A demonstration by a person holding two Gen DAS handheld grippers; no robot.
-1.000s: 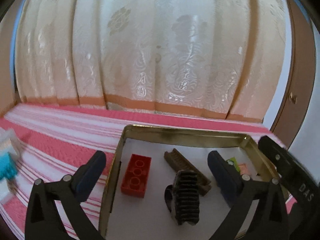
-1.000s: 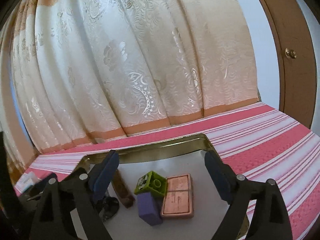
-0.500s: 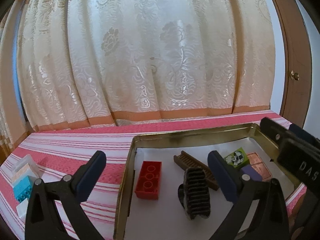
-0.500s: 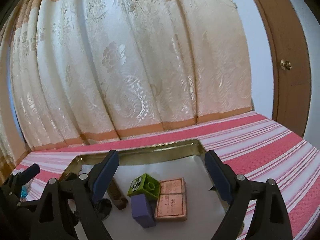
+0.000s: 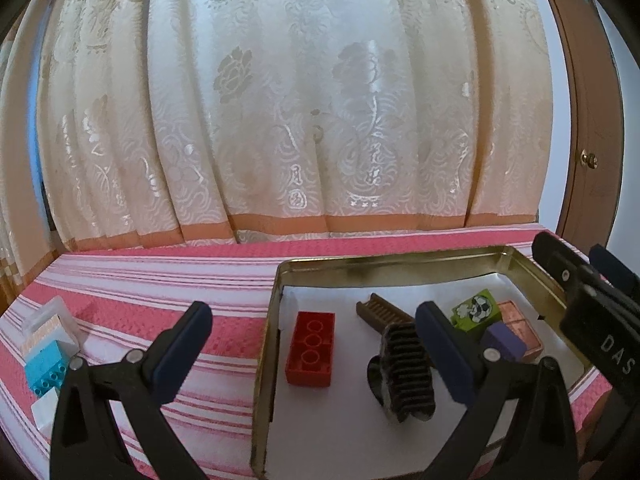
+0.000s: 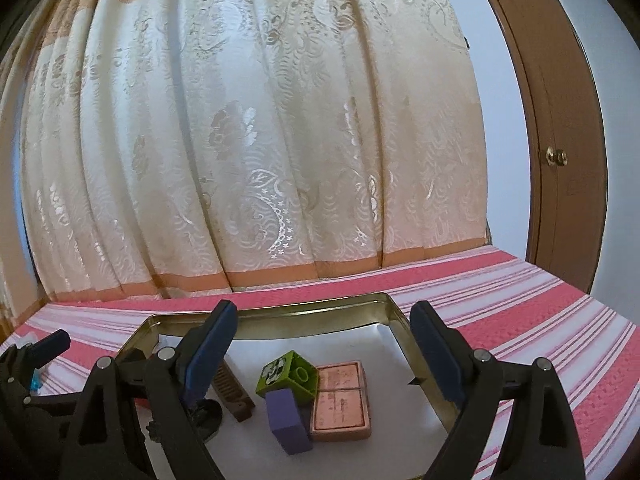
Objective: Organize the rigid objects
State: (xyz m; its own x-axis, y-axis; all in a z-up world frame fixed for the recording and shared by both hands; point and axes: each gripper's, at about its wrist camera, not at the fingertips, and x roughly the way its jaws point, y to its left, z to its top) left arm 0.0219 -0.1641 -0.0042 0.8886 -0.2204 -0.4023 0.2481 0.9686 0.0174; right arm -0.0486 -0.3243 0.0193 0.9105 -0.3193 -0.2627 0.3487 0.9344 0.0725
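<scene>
Compared with a second ago, we see the left wrist view rolled level and swung a little left: the clear plastic box [image 5: 48,326] and the turquoise studded brick [image 5: 44,372] near the left edge of the pink-and-white striped woven cloth [image 5: 160,292] now show whole, and more of the right gripper [image 6: 324,350] shows at that view's right side. The pieces in the tray lie where they did.

We find the left gripper [image 5: 312,350] with its blue-padded jaws spread wide and nothing between them; one finger hangs over the cloth, the other over the tray. The right gripper likewise stands wide apart and empty, above the tray's near half.

The shallow gold-coloured metal tray [image 5: 384,266] has a shiny, tarnished rim and a smooth white floor. Near its left wall lies a glossy red rectangular brick [image 5: 310,346] with three round sockets facing up. Towards the middle lie a brown ribbed plastic strip [image 5: 380,312] and, nearer us, a dark ridged piece [image 5: 408,376] on a round black base. Towards the right wall cluster a lime-green studded cube [image 6: 290,376] with a football print, a matte purple block [image 6: 288,420] touching it, and a flat pink two-panel slab [image 6: 342,400] beside both.

A cream brocade curtain [image 6: 260,140] with a peach band hangs behind.
</scene>
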